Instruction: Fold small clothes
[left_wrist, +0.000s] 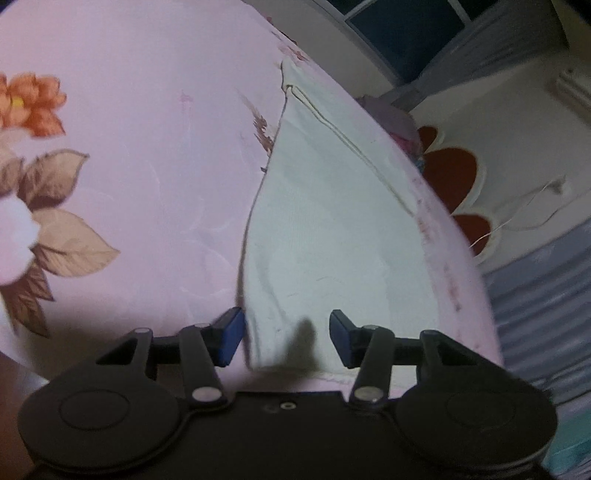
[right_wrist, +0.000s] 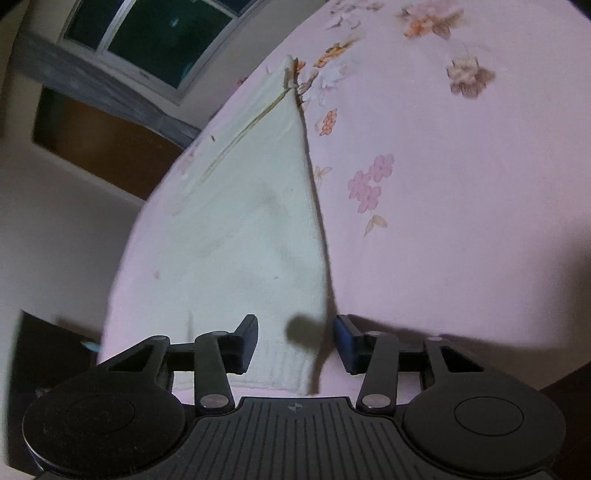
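No writing or brand can be read in either view. The left gripper (left_wrist: 286, 338) has its jaws spread apart, a corner of the white knit garment (left_wrist: 325, 236) lying flat between them, its edge just inside the left finger. The right gripper (right_wrist: 293, 341) is likewise spread over the garment's (right_wrist: 258, 229) ribbed hem, its side edge just inside the right finger. Beyond both, the garment stretches away across a pink floral bedsheet (left_wrist: 147, 110). Only the left view shows a cream cloth with red petal shapes (left_wrist: 480, 184); only the right shows a dark wooden panel (right_wrist: 103, 144). Farthest off is a window (right_wrist: 155, 37).
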